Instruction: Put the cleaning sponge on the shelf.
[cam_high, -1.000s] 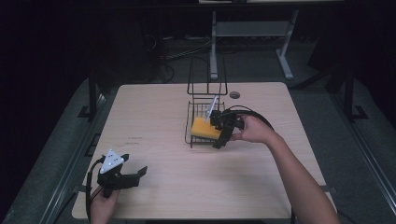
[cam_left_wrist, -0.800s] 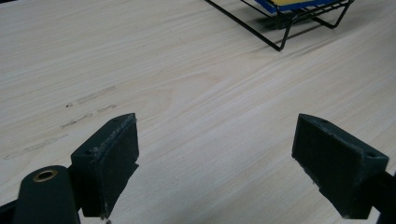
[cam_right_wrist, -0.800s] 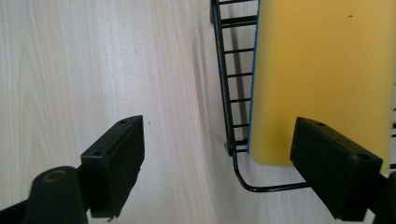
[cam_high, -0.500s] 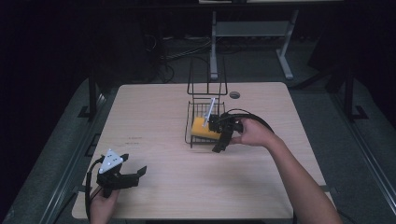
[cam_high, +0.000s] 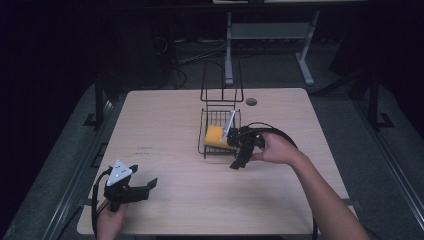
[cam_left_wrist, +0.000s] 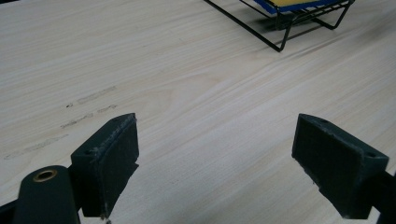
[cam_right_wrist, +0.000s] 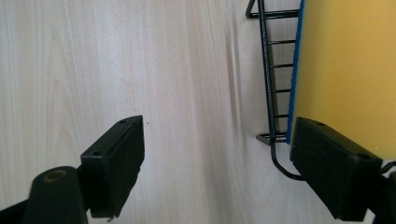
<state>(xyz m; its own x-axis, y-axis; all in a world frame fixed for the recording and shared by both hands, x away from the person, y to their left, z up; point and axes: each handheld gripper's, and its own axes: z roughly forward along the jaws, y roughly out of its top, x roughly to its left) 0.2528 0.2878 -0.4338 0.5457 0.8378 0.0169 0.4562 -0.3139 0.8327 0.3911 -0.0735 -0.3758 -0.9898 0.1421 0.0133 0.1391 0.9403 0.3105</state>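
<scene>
A yellow sponge with a blue underside (cam_high: 215, 136) lies inside a black wire basket (cam_high: 220, 150) standing right of centre on the pale wooden desk (cam_high: 170, 120). The right tongs (cam_high: 239, 159) sit just at the basket's near right corner, jaws spread apart with nothing between them; in the right gripper view the sponge (cam_right_wrist: 345, 70) and basket rim (cam_right_wrist: 266, 84) lie beside one jaw. The left tongs (cam_high: 148, 186) rest at the desk's near left corner, well apart from the basket, jaws also open wide over bare wood.
</scene>
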